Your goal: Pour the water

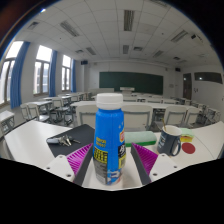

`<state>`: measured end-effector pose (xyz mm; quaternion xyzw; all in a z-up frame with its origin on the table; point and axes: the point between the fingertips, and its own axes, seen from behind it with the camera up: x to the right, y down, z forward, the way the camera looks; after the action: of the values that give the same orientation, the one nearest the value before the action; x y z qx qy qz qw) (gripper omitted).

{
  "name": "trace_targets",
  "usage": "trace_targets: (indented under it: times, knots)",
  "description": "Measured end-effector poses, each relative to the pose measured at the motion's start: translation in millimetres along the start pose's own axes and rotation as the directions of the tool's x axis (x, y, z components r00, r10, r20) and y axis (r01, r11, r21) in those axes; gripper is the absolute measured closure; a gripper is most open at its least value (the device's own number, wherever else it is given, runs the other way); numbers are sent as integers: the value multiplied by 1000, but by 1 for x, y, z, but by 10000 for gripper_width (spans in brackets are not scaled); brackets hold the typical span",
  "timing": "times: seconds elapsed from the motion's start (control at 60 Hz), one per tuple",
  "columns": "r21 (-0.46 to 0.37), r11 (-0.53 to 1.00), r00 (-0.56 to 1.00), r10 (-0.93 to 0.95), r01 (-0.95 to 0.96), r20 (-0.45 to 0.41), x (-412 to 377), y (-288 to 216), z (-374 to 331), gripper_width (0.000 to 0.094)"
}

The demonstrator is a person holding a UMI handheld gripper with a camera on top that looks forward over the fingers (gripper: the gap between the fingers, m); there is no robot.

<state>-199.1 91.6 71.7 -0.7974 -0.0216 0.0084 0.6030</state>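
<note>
A blue plastic bottle point(108, 135) with a white cap and a yellow label stands upright on the white table point(40, 135). It stands between my gripper's point(112, 152) two fingers. The magenta pads sit on either side of its lower half, the left one point(86, 160) and the right one point(144, 160), with a narrow gap showing at each side. The gripper is open. A black cup point(170, 140) with a red mark stands on the table to the right, beyond the right finger.
A green object point(141, 138) lies behind the bottle towards the cup. A black flat item point(66, 139) with small things on it lies to the left. Rows of classroom desks point(60, 108) and a dark board point(130, 82) fill the room behind.
</note>
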Motion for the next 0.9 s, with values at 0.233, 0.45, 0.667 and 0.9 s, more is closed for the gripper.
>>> trace_targets:
  times: [0.233, 0.45, 0.667, 0.9]
  knots:
    - [54, 999, 999, 2, -5, 53, -9, -2, 19, 548]
    - [85, 963, 954, 238, -257, 183, 2, -24, 17, 564]
    - [-14, 514, 479, 810, -858, 337, 37, -86, 32, 566]
    - [-253, -82, -172, 919, -964, 355, 37, -127, 26, 553]
